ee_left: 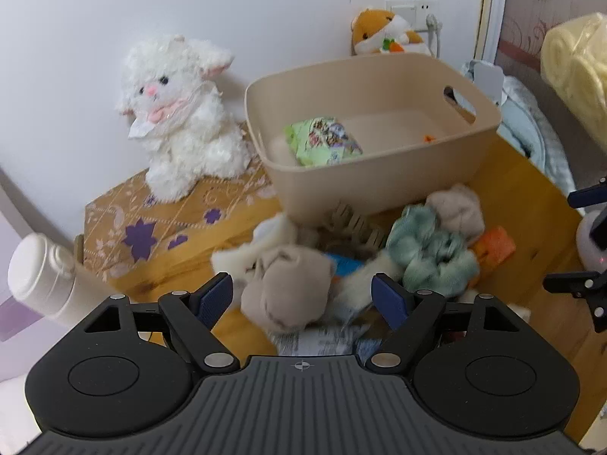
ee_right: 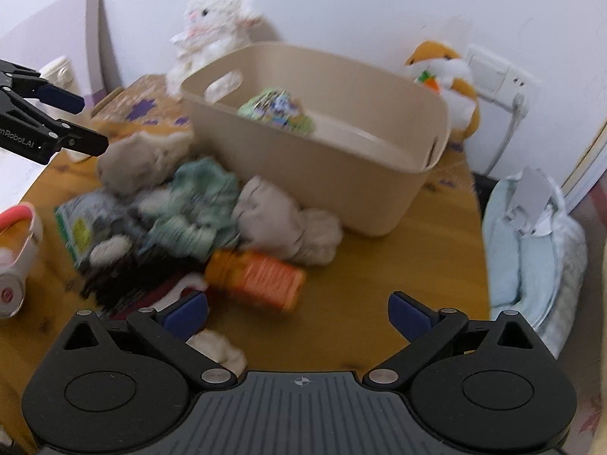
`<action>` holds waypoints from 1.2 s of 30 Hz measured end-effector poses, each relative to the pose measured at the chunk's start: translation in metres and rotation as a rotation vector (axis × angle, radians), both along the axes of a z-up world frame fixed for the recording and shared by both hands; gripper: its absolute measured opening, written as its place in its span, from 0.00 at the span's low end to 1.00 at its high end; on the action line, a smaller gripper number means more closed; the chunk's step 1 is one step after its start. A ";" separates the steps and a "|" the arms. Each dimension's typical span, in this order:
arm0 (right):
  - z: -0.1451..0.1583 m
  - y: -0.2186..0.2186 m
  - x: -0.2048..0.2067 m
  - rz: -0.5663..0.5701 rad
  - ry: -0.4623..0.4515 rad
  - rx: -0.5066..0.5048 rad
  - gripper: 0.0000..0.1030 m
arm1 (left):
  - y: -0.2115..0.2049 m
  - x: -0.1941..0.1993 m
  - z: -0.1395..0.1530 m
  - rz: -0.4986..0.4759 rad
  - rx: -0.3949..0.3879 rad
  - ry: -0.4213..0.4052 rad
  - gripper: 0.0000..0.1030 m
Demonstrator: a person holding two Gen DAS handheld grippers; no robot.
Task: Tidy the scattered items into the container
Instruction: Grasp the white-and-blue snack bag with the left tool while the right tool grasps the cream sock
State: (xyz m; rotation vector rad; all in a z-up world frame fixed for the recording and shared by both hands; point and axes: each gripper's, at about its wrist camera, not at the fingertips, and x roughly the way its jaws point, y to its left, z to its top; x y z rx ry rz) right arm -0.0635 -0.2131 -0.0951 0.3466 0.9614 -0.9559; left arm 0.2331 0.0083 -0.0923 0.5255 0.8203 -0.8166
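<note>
A beige bin stands on the wooden table with a green snack packet inside. In front of it lies a pile: beige sock balls, a teal scrunchie, an orange bottle, a packet. My left gripper is open, its fingers either side of a beige sock ball, not touching it. My right gripper is open and empty, just in front of the orange bottle. The left gripper also shows in the right wrist view.
A white plush lamb sits on a patterned box left of the bin. An orange hamster plush sits behind it by a wall socket. A white bottle, headphones and a light-blue cushion lie around.
</note>
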 end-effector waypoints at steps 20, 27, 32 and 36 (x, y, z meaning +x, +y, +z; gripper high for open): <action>-0.079 0.021 0.038 0.035 0.045 0.166 1.00 | 0.013 0.031 -0.078 0.053 0.078 0.285 0.79; -0.088 0.024 0.049 0.028 0.068 0.190 0.73 | 0.005 0.039 -0.091 0.090 0.092 0.347 0.66; -0.085 0.032 0.045 0.030 0.049 0.196 0.44 | 0.010 0.038 -0.092 0.086 0.104 0.363 0.59; -0.082 0.035 0.037 0.029 0.037 0.217 0.27 | 0.021 0.038 -0.088 0.101 0.075 0.381 0.59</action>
